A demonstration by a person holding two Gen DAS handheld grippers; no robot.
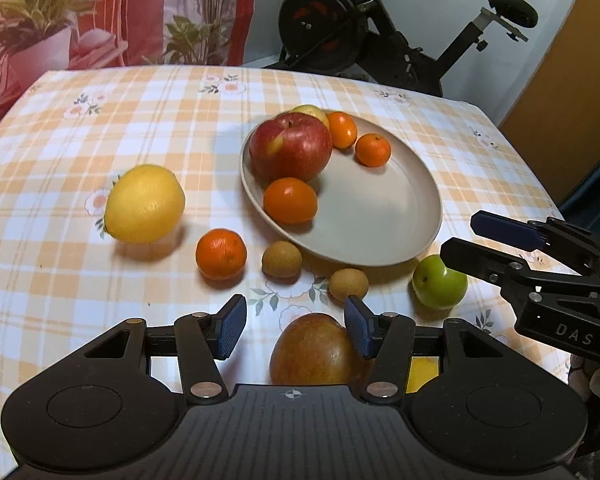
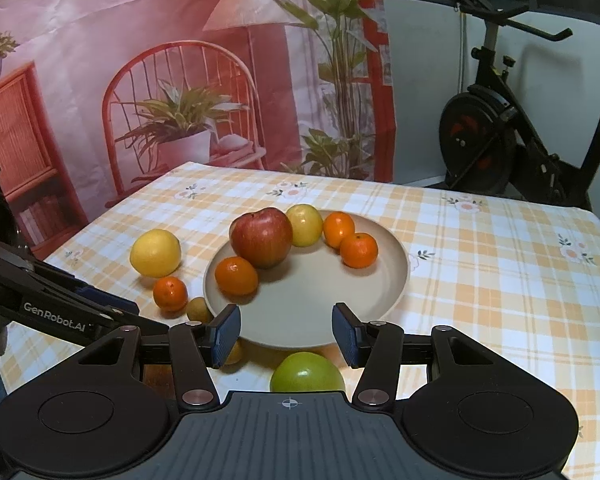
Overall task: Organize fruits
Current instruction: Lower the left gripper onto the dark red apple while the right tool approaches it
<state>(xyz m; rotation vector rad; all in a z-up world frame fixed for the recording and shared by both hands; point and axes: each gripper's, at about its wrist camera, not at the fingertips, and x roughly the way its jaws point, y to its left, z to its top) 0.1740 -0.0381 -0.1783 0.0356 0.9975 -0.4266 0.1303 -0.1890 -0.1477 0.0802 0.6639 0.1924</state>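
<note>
Directly under my left gripper [image 1: 295, 328], at the bottom centre of the left wrist view, sits a russet-red apple [image 1: 314, 354]; the blue pads stand wide apart with nothing between them, and the apple lies just below the gap. My right gripper [image 2: 286, 334] is likewise spread and empty, with a green apple [image 2: 307, 372] low in the centre of its view, just beside the near rim of the beige plate [image 2: 300, 312].

Plate contents: one large red apple [image 2: 261, 237], a yellow-green apple [image 2: 305, 225] behind it, and three mandarins [image 2: 236, 276]. Loose on the checked tablecloth [image 1: 60, 280] are a lemon [image 1: 144, 204] at centre left of the left view, one more mandarin [image 1: 221, 254], and two small brown fruits [image 1: 281, 259], probably longans or small kiwis; I cannot tell which. A yellow patch shows behind the left gripper's right linkage, unidentified.

Assessment: collection onto the plate is roughly half done. The step in hand is a pick approach. Each gripper next needs lowering until its pads straddle the widest part of its apple, then a firm but moderate close, since round, smooth skin may roll out.
</note>
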